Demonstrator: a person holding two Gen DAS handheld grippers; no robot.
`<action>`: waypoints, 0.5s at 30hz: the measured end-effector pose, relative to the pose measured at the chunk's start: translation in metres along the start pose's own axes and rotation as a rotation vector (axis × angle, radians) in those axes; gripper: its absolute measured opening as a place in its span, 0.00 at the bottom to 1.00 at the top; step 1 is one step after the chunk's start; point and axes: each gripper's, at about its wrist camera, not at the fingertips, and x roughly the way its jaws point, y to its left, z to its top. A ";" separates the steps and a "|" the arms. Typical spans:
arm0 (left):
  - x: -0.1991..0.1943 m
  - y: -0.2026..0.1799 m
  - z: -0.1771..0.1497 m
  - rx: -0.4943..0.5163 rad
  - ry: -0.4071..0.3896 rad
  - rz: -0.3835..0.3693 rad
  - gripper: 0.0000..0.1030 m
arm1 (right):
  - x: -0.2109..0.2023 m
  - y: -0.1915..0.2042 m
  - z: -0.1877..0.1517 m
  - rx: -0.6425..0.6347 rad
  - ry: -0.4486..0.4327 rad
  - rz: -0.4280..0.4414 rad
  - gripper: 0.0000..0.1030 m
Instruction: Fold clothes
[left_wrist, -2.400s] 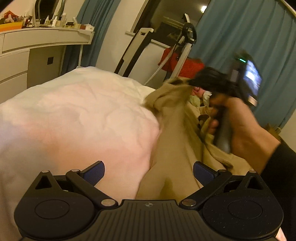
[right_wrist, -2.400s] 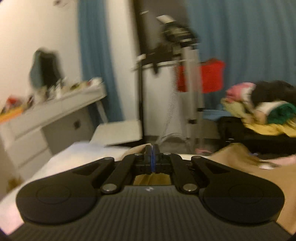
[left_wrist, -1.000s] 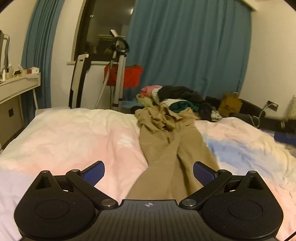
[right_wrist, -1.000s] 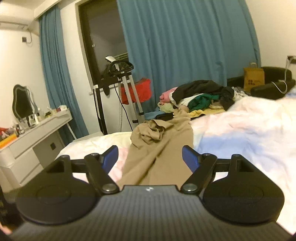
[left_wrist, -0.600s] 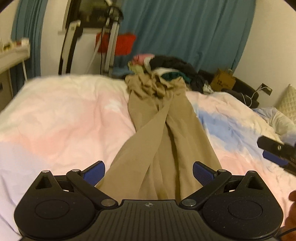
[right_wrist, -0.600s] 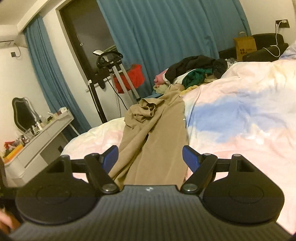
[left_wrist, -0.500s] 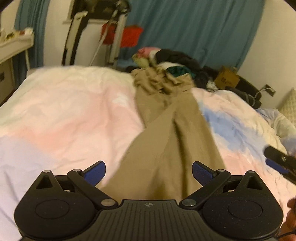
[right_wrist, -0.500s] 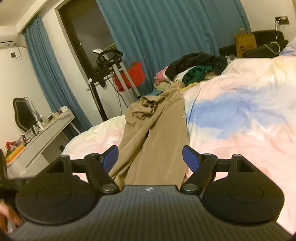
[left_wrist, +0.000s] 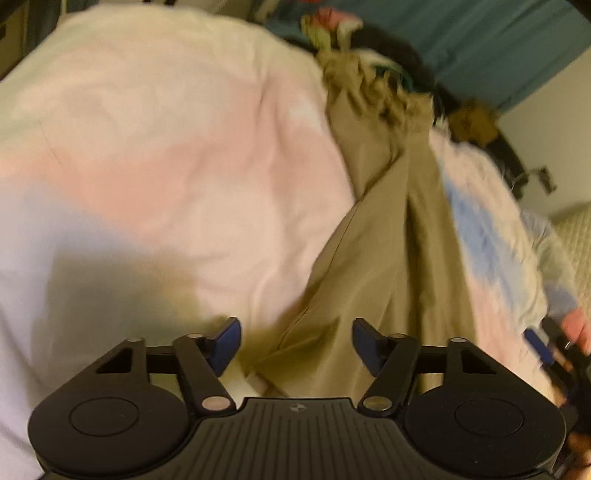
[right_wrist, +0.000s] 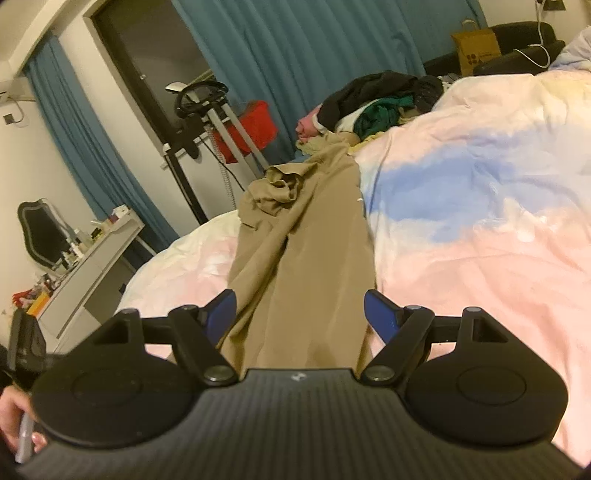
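Both the left claw (left_wrist: 293, 341) and right claw (right_wrist: 299, 312) are held apart above the tan trousers (right_wrist: 306, 258), apparently untouched, on the bed (right_wrist: 480, 221).

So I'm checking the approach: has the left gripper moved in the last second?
Yes. The left gripper has tipped down toward the khaki trousers; the blue curtain, which filled the upper view, now shows only at the top right corner.

Tan trousers (right_wrist: 299, 258) on pink, blue and cream duvet (right_wrist: 480, 206)
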 end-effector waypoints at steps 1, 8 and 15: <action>0.004 0.000 0.000 0.012 0.013 0.011 0.48 | 0.002 -0.002 0.000 0.007 0.004 -0.004 0.76; -0.025 -0.060 -0.023 0.438 -0.121 0.085 0.07 | 0.007 -0.010 0.002 0.049 0.023 -0.022 0.76; -0.049 -0.163 -0.103 0.979 -0.236 0.213 0.07 | 0.005 -0.024 0.006 0.108 0.030 -0.045 0.76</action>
